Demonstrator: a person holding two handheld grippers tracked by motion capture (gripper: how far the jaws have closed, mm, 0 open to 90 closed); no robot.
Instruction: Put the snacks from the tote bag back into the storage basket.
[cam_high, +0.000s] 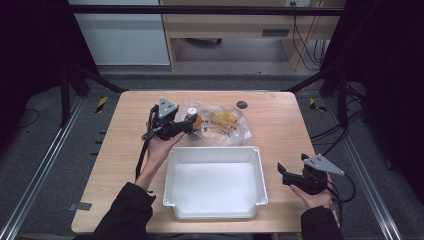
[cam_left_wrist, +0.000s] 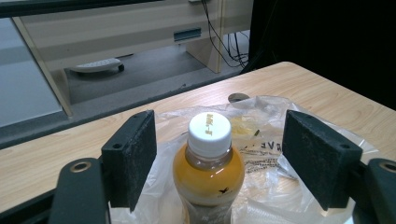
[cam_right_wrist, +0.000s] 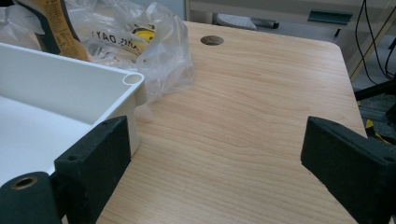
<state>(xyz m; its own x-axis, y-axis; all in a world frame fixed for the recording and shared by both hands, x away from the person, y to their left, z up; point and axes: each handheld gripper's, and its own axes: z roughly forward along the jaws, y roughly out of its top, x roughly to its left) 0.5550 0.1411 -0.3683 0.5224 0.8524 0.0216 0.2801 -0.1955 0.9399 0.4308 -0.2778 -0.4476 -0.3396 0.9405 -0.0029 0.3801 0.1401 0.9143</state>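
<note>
A white tray (cam_high: 215, 182) sits nearest on the bench (cam_high: 280, 120). Beyond it, the left hand-held gripper (cam_high: 187, 126) is released, jaws spread either side of an upright bottle (cam_left_wrist: 208, 172) of orange drink standing on a plastic bag (cam_high: 225, 125). Best to close squarely on the body below the cap. The right hand-held gripper (cam_high: 281, 172) waits released beside the tray.

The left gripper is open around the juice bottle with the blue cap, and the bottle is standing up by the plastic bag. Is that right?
Not quite: the cap is white, not blue, as the left gripper view shows. The rest holds: the left gripper is open with its jaws on either side of the bottle, not touching it, and the bottle stands upright by the plastic bag.
</note>
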